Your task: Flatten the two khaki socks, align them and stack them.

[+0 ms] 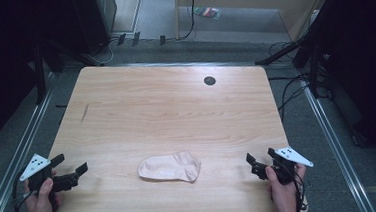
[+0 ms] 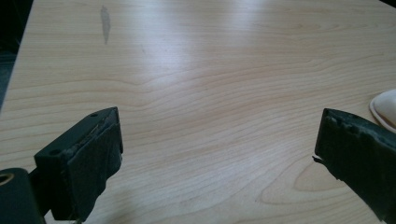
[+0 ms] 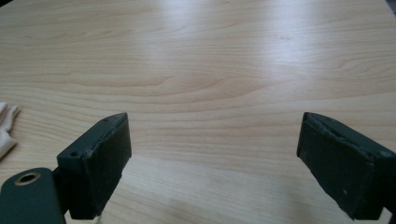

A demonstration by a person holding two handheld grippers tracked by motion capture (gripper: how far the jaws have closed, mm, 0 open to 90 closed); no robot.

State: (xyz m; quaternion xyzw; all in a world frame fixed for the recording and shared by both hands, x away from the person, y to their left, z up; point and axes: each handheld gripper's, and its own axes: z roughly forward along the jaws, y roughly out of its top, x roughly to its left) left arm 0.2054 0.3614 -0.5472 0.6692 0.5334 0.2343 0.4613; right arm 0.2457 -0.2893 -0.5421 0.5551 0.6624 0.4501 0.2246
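Observation:
A pale pink folded cloth (image 1: 170, 168), perhaps a sock, lies flat near the front middle of the wooden table (image 1: 166, 107). My left gripper (image 1: 71, 164) hovers at the table's front left corner, open, with nothing between its jaws. In the left gripper view its jaws stand wide apart (image 2: 217, 140) and the cloth's edge (image 2: 385, 105) peeks in at the right. My right gripper (image 1: 260, 156) is held at the front right, open and empty. The right gripper view shows its gap (image 3: 212, 140) over bare wood, with the cloth (image 3: 6, 126) at the far left.
A small dark round hole (image 1: 209, 80) sits near the table's far edge. A faint grey smear (image 1: 84, 111) marks the wood at the left. Cables and dark stands (image 1: 312, 52) surround the table on the floor.

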